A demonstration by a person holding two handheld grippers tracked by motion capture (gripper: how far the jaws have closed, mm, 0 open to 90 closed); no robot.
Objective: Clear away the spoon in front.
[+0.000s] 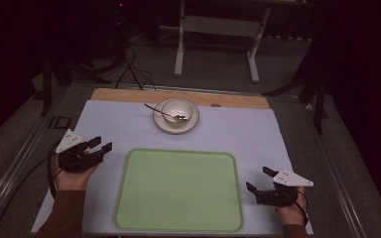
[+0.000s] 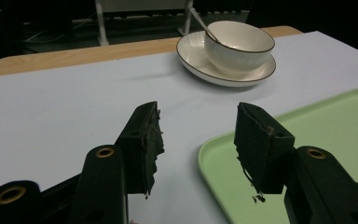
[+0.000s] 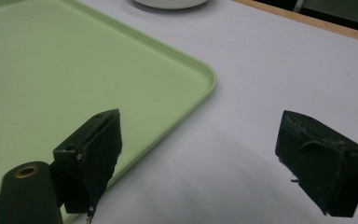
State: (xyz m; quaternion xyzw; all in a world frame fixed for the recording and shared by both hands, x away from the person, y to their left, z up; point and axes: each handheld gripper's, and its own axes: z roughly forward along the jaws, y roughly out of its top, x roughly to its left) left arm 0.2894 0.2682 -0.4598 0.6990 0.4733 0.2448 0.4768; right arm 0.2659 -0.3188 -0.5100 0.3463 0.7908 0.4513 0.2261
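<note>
White and round, the bowl sat on its plate at the far side of the table, with a spoon inside. The left gripper pointed toward it, jaws apart and empty. The right gripper was wide open beside the green tray.

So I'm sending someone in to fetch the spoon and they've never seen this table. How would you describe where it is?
Start at the big green tray in the middle of the white-covered table. Just beyond its far edge stands a white bowl on a white saucer. The spoon lies in that bowl, its thin metal handle sticking out over the rim, the only metal piece there.
</note>
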